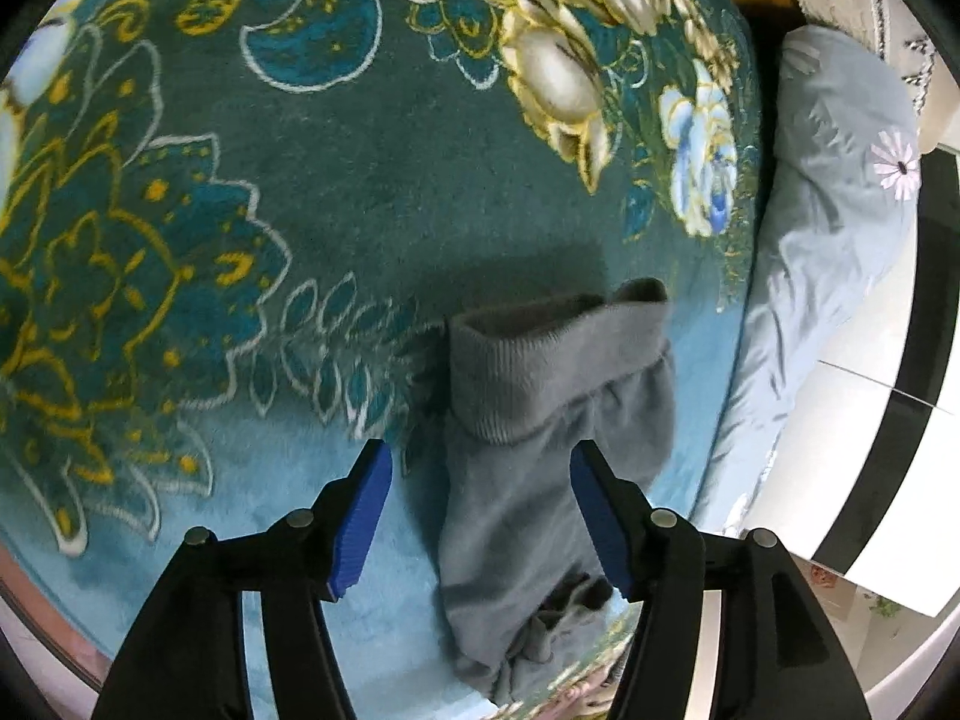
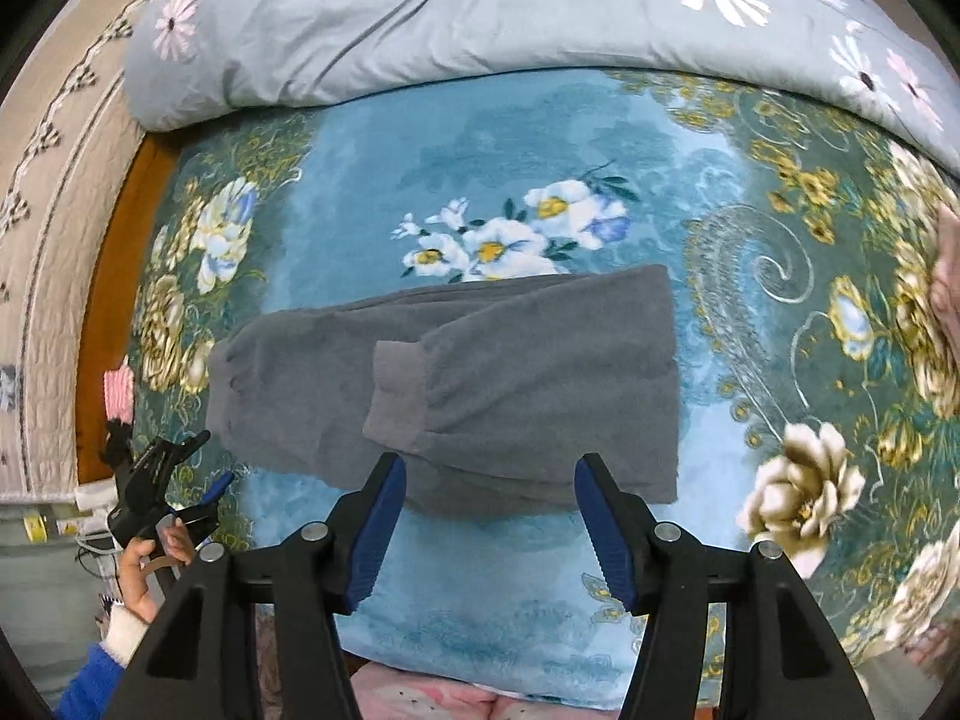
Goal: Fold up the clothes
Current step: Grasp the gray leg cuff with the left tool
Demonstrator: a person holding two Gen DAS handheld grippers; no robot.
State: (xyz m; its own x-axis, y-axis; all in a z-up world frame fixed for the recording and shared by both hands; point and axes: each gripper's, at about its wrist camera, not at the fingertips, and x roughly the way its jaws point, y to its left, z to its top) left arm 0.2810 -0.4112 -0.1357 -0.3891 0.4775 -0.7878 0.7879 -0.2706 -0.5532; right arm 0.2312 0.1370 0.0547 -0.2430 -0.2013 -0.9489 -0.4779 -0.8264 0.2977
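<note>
Hovering with jaws spread and gripping nothing, the right gripper (image 2: 489, 516) hangs just above the grey trousers (image 2: 456, 384), folded once on the teal floral blanket (image 2: 708, 360). The left gripper (image 1: 480, 516), released too, faces the ribbed cuff (image 1: 528, 360). Next, probably, pinch an end for another fold.

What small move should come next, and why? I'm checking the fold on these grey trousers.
Probably lower the right gripper onto the near edge of the grey trousers and close on it, to fold them once more. Both grippers are open and hold nothing, and the trousers lie folded on the blanket with the ribbed cuff on top. The left gripper hovers over their end.
</note>
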